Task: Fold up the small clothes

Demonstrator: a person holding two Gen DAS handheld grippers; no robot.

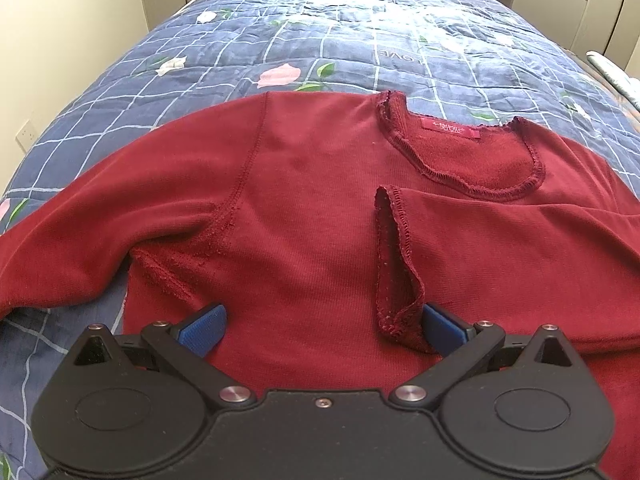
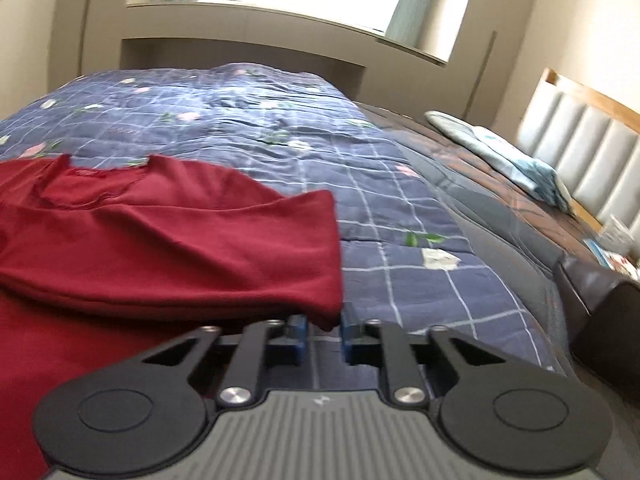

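Note:
A dark red long-sleeved sweater (image 1: 304,208) lies flat on the bed, neckline with a pink label (image 1: 448,127) facing away. Its right sleeve is folded across the chest, and the cuff (image 1: 394,268) ends just left of my left gripper's right blue pad (image 1: 440,326). My left gripper (image 1: 322,328) hovers open over the sweater's lower body with nothing pinched. In the right wrist view the sweater (image 2: 168,240) fills the left side. The corner of the folded sleeve sits between the narrow-set blue pads (image 2: 298,334) of my right gripper (image 2: 323,334), which is shut on it.
A blue checked quilt with roses (image 1: 320,40) covers the bed. The bed's brown edge (image 2: 500,216) runs along the right, with a pale blue folded cloth (image 2: 504,156) and a padded headboard (image 2: 580,136) beyond. Beige walls and a window lie behind.

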